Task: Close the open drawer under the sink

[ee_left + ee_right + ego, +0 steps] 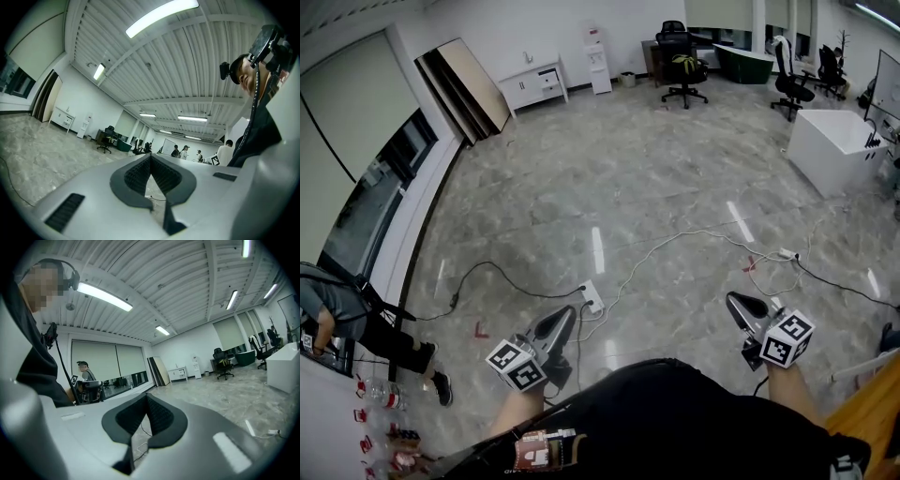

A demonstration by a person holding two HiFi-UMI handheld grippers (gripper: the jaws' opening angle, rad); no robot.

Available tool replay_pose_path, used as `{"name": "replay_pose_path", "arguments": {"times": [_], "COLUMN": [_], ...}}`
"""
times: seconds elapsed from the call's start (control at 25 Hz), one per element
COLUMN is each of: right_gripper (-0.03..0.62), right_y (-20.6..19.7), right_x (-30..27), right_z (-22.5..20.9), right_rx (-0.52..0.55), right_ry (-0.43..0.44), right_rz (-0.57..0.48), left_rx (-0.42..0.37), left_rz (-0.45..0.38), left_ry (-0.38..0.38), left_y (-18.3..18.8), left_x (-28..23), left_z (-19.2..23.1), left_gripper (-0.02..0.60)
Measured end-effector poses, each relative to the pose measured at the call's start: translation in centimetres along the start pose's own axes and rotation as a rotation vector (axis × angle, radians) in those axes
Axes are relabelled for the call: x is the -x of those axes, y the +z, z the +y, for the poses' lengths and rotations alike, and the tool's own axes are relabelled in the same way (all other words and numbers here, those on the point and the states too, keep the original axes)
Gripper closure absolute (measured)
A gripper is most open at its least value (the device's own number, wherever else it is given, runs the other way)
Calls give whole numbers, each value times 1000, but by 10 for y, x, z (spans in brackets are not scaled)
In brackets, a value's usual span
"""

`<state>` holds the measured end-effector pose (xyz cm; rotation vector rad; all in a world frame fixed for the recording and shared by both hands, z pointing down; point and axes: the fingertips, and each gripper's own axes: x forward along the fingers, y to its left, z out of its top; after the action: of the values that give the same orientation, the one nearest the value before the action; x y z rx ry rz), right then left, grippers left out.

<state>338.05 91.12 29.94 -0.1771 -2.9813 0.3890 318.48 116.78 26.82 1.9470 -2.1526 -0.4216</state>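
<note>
No sink or drawer shows in any view. In the head view my left gripper (569, 310) is held low at the left over the marble floor, jaws together and empty. My right gripper (734, 299) hangs at the right, also shut on nothing. The left gripper view has the dark pads meeting at the tip (150, 157), aimed across the room and up toward the ceiling. In the right gripper view the pads likewise touch at the tip (146, 397), with only floor and far walls beyond.
Cables and a power strip (592, 296) lie on the floor ahead. Office chairs (683, 66) and a white cabinet (534, 84) stand at the far wall, a white tub (834, 150) at right. A person (337, 319) crouches at left. A wooden surface (874, 412) is at lower right.
</note>
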Motion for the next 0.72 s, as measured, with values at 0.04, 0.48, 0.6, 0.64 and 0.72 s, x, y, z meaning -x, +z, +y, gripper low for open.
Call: {"name": "replay_pose_path", "arguments": {"times": [0.04,0.48,0.6,0.64,0.72], "right_gripper": [592,592,592,592,592], "right_y": [1,43,64,70,78], "right_x": [-6,-134,-188,-206,-240], "right_z": [0,-1,7,10,13], "right_rx": [8,52,84,95,108], "right_ry": [-3,-61,-52,-48,-49], "right_rz": [5,7,-12,-14,-10], "left_rx": [17,39,35,36,38], "left_rz": [1,-52,-67,-72,-77], "left_ry": [5,-53,-45,-44,-44], "left_y": [0,58,83,90,102], "left_x": [-2,-13,-6,-4,2], "left_z": [7,139,189,206,239], "left_gripper": [581,581,581,581,581]}}
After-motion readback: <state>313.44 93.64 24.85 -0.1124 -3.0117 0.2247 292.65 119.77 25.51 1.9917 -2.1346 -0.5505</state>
